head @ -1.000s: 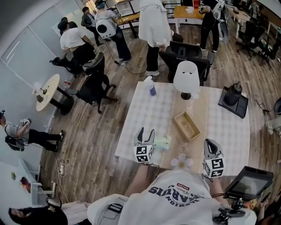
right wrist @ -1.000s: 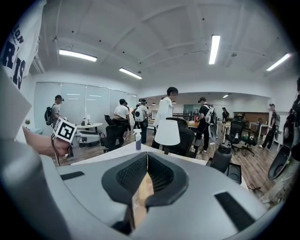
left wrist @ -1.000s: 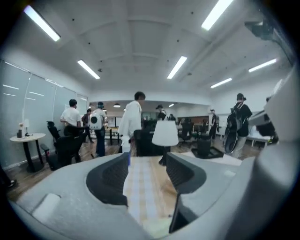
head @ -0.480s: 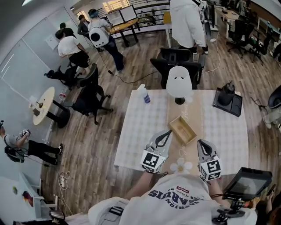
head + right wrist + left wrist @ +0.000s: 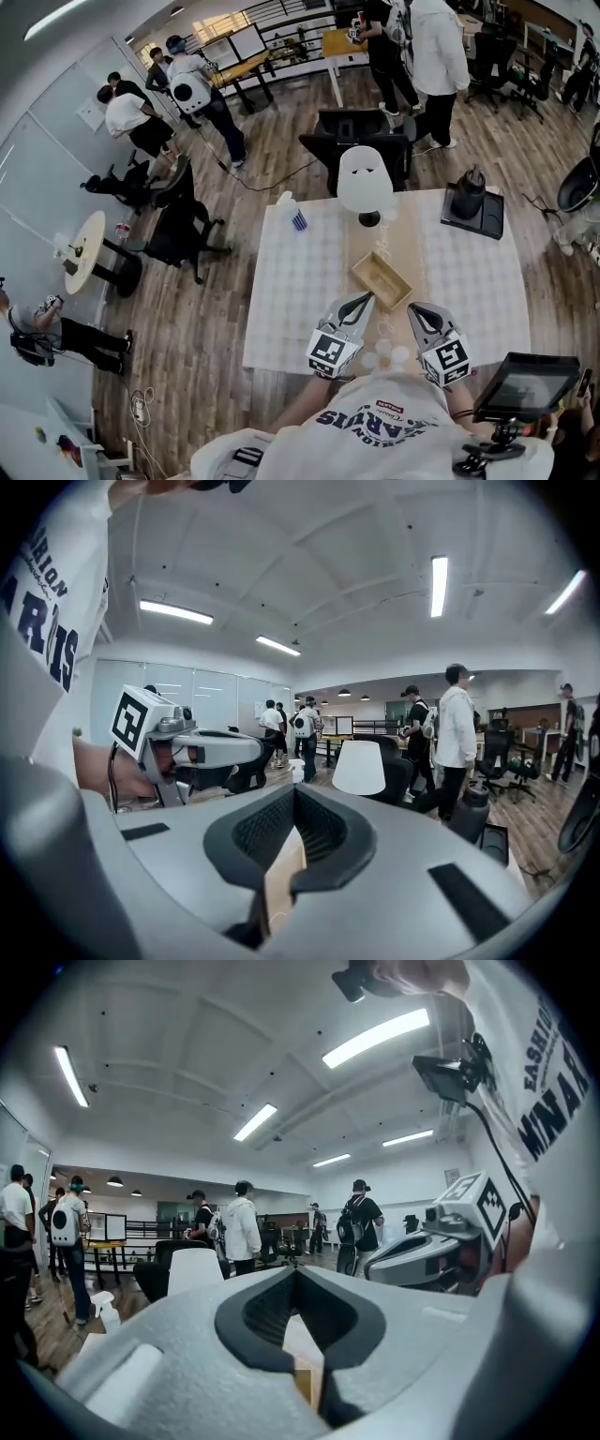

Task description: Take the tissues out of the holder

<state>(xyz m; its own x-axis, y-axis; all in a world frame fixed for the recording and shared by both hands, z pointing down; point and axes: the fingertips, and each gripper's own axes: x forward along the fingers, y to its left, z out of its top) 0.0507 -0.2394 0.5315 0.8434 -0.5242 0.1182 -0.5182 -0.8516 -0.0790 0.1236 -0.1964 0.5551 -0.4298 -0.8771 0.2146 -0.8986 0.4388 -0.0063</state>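
The wooden tissue holder [image 5: 381, 280] is an open box on the tan runner in the middle of the white table [image 5: 281, 309]; its inside looks like bare wood. My left gripper [image 5: 364, 298] hovers just in front of the holder's near left corner, shut with nothing between its fingers. My right gripper [image 5: 413, 309] hangs beside it on the right, also shut and empty. In the left gripper view the meeting jaws [image 5: 295, 1271] frame a strip of the holder [image 5: 302, 1372]. The same wood [image 5: 281, 874] shows through the right gripper [image 5: 295, 789]. No tissues are in sight.
A white lamp [image 5: 364, 183] stands behind the holder. A spray bottle [image 5: 292, 216] is at the back left, and a black tray with a kettle [image 5: 469, 202] at the back right. A white flower-shaped piece [image 5: 384, 356] lies at the near edge. People stand beyond the table.
The left gripper was open beside a pale tissue pack at the table's front left; it has shut and swung right and up toward the holder. The pack is out of sight now.
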